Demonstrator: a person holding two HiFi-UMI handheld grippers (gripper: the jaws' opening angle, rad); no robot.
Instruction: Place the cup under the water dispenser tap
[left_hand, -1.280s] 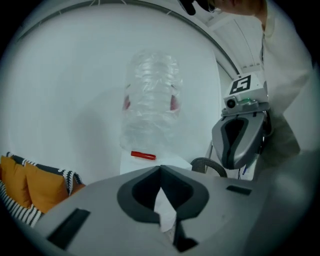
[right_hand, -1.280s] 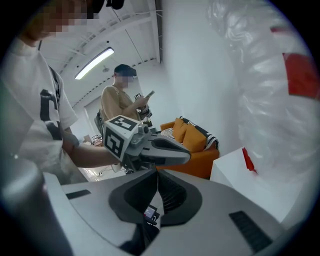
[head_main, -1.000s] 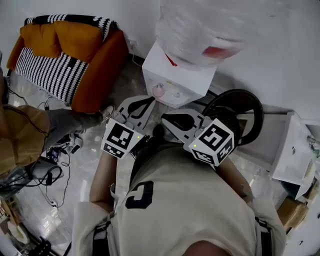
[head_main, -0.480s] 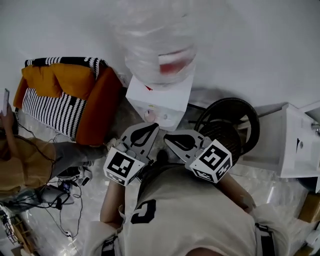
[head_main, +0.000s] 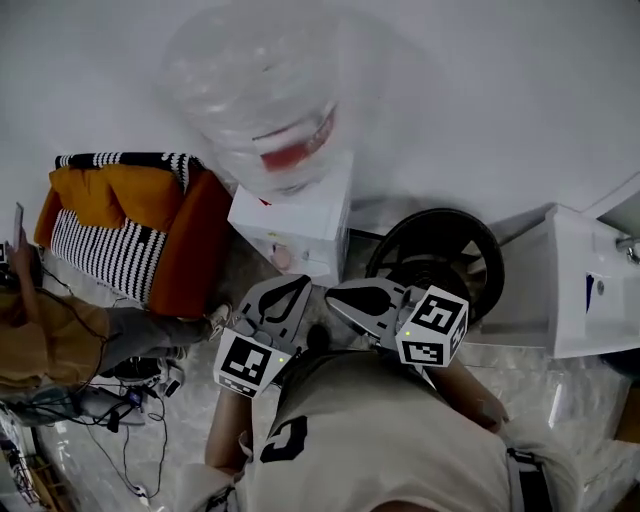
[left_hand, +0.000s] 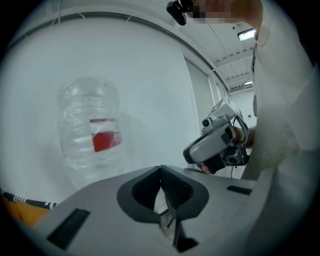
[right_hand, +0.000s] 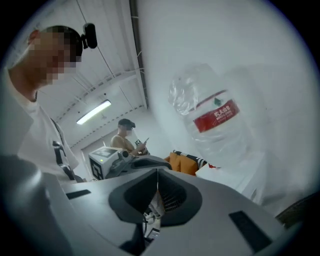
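While drawing nearer the water dispenser (head_main: 295, 225) than 1 second ago, carrying left gripper (left_hand: 160, 172) and right gripper (right_hand: 157, 175) with fingers pinched together, empty; seeing no cup anywhere, so still needing one.

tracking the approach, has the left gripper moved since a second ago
Yes: the left gripper has shifted right against the water dispenser, now directly below its front.
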